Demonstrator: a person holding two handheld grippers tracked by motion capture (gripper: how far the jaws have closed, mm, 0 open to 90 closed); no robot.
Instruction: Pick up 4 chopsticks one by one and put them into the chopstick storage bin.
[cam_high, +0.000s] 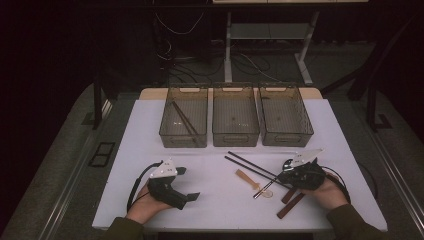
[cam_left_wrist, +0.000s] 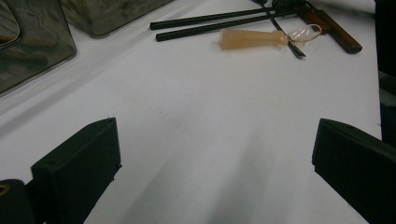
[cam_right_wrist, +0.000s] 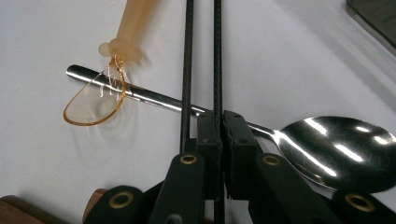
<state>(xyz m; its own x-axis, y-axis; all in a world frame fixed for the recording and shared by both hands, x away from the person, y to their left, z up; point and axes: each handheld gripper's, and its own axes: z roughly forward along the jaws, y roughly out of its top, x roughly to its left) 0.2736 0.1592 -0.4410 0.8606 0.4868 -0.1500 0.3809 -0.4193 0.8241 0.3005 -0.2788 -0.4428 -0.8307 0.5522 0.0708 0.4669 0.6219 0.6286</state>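
So, you're at a white table (cam_high: 220, 200) in a dark room; carpeted floor either side, desk legs and loose cables at the back. Three smoky clear bins stand in a row along the far edge: left bin (cam_high: 184, 116) has a pair of sticks lying in it, middle bin (cam_high: 235, 115) and right bin (cam_high: 285, 115) look bare apart from small specks I can't make out. Your left gripper (cam_high: 186, 184) lies low on the tabletop at the near left, jaws wide apart, bare white surface between them, touching no object. Center-right sits the cutlery pile: an amber plastic spoon (cam_left_wrist: 261, 38) with a clear bowl, two black chopsticks (cam_high: 250, 166) side by side running up-left, a metal spoon (cam_right_wrist: 327, 149) crossing under them with its handle beneath the amber spoon's clear bowl, and brown wooden chopsticks (cam_high: 290, 202) near the front edge by your right hand. Your right gripper (cam_right_wrist: 220, 135) is down on the pile, jaws nearly together and clamped on one black chopstick (cam_right_wrist: 217, 56); its twin (cam_right_wrist: 187, 70) runs just beside the left jaw, outside the grip. That chopstick is flat on the table.
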